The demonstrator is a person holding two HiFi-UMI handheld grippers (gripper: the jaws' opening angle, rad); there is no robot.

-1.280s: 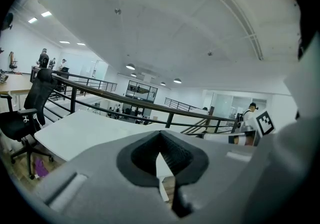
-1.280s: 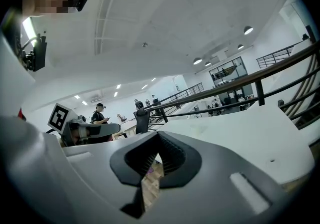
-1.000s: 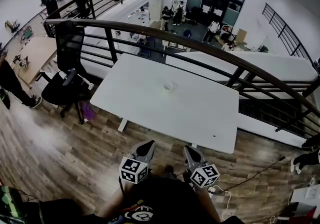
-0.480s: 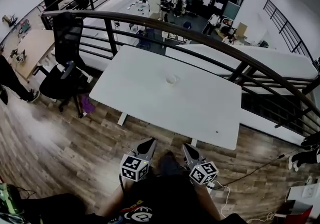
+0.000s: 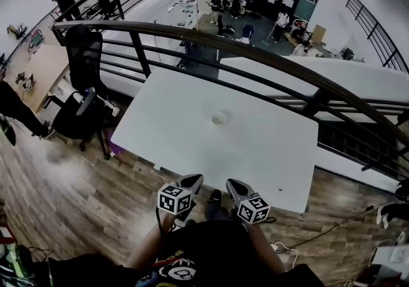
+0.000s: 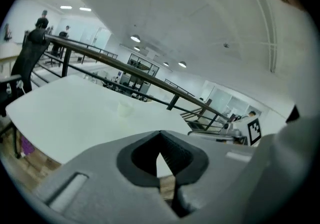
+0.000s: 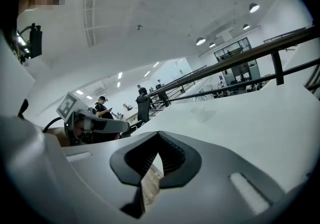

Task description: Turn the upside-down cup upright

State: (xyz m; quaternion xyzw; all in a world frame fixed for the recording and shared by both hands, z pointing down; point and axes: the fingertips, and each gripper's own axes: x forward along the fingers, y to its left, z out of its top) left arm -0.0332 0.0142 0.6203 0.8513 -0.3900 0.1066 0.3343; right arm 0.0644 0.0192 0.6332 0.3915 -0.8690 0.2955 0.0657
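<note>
A small translucent cup (image 5: 218,117) stands near the middle of the white table (image 5: 275,151); it is too small to tell which way up it is. My left gripper (image 5: 193,181) and right gripper (image 5: 230,184) hover side by side at the table's near edge, well short of the cup. Both are shut and hold nothing. In the left gripper view the cup (image 6: 124,108) shows faintly beyond the shut left gripper (image 6: 160,154). The right gripper view shows the cup (image 7: 202,113) far off past the shut right gripper (image 7: 159,153).
A dark railing (image 5: 255,55) runs behind the table, with a drop to a lower floor beyond. A black office chair (image 5: 80,103) stands left of the table on the wooden floor. A cable (image 5: 332,228) lies at the right. People stand far off at upper left.
Both grippers have moved forward and down to the table's near edge, and the head view has come closer to the table. The cup has not moved.
</note>
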